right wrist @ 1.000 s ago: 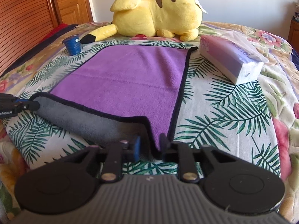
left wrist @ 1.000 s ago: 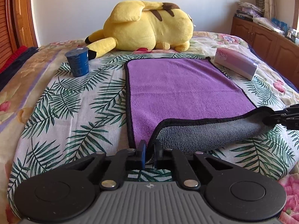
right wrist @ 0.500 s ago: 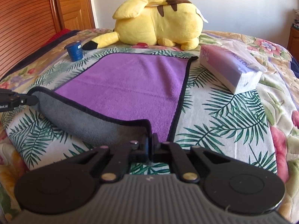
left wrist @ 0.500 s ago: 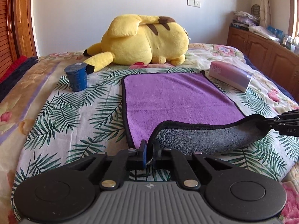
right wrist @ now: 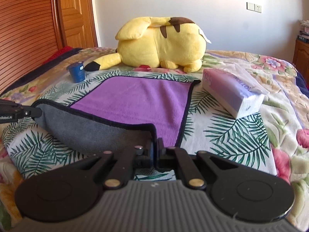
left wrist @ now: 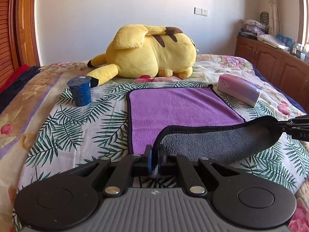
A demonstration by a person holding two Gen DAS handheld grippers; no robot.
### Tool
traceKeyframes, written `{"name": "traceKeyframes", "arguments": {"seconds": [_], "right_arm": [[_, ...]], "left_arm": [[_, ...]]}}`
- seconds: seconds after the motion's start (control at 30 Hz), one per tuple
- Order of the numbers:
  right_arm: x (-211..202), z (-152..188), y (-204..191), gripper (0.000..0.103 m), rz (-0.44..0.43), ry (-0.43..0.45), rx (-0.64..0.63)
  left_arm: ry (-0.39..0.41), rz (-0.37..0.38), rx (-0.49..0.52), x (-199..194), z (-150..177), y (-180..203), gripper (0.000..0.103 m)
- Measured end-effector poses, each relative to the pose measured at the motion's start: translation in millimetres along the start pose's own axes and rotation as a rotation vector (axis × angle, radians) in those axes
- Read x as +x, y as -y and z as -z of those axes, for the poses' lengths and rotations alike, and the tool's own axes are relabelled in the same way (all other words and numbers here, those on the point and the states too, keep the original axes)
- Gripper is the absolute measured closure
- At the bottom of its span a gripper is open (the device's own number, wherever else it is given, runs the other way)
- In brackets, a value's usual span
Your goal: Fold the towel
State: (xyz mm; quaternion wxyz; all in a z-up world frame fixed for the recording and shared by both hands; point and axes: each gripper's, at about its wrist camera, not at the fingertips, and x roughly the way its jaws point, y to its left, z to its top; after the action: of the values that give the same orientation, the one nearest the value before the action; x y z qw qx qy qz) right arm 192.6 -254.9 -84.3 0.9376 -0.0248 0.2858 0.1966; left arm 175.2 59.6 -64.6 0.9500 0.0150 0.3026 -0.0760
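Observation:
A purple towel (left wrist: 173,108) with a black hem and grey underside lies on the bed; it also shows in the right wrist view (right wrist: 135,100). Its near edge is lifted off the bed and sags between both grippers, grey side (left wrist: 216,145) facing me. My left gripper (left wrist: 154,154) is shut on the near left corner. My right gripper (right wrist: 155,147) is shut on the near right corner; it shows at the right edge of the left wrist view (left wrist: 289,127). The left gripper shows at the left edge of the right wrist view (right wrist: 17,112).
A yellow plush toy (left wrist: 150,54) lies beyond the towel's far edge. A blue cup (left wrist: 79,90) stands left of the towel. A tissue pack (left wrist: 239,90) lies by the far right corner. A wooden cabinet (left wrist: 274,61) stands right of the bed.
Both grippers have closed fully on the near corners and raised them higher. The lifted grey underside shows more and the view has tilted up.

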Motion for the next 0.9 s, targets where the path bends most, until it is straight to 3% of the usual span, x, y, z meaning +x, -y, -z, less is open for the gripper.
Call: {"name": "traceKeyframes", "arguments": {"seconds": [0.6,0.9], "right_arm": [[-5.5,-7.3,1.7,0.100,-0.005,0.068,-0.014],[2.7,-10.3,3.1,0.100,0.005,0.073,-0.042]], "left_arm": [[0.061,0.009,0.008,-12.3,-13.0,3.5,0.103],[0.067,0.015,0.050,3.0,-20.8,9.1,0.103]]}}
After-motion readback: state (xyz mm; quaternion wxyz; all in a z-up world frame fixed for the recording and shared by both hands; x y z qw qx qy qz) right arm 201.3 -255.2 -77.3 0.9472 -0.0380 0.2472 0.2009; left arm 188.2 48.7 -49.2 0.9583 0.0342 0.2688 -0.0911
